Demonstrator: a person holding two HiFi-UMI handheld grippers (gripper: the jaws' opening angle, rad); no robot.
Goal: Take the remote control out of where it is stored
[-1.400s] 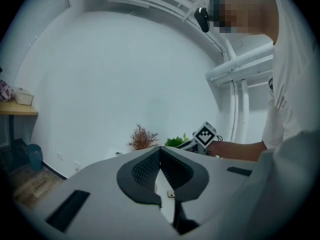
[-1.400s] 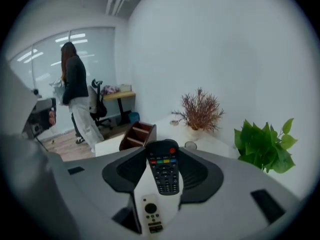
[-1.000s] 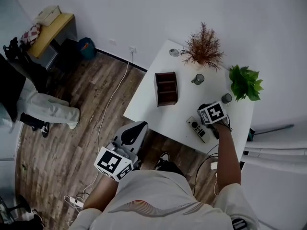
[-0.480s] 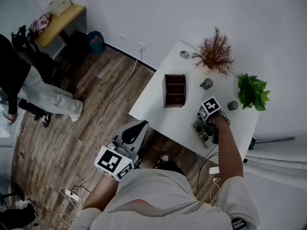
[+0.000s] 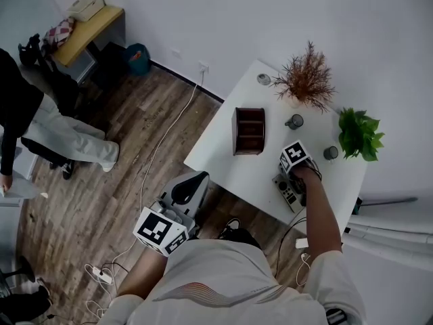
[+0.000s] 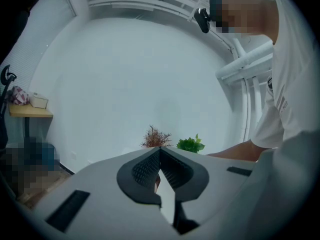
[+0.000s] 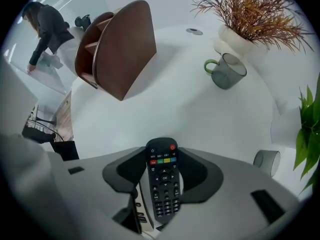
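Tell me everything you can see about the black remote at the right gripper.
The black remote is a slim bar of matte, plastic-looking material with a rounded top. It carries a red power button at its top right, a row of red, green, yellow and blue keys, a round direction pad, then rows of small keys. It lies face up, top pointing away, between the right gripper's jaws, which press on its two long sides, over the white table.

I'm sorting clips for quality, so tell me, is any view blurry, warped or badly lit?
Head view: soft, even light, no glare. Left gripper view: black fisheye corners, mosaic patches. Right gripper view: remote control sharp, table rim curved.
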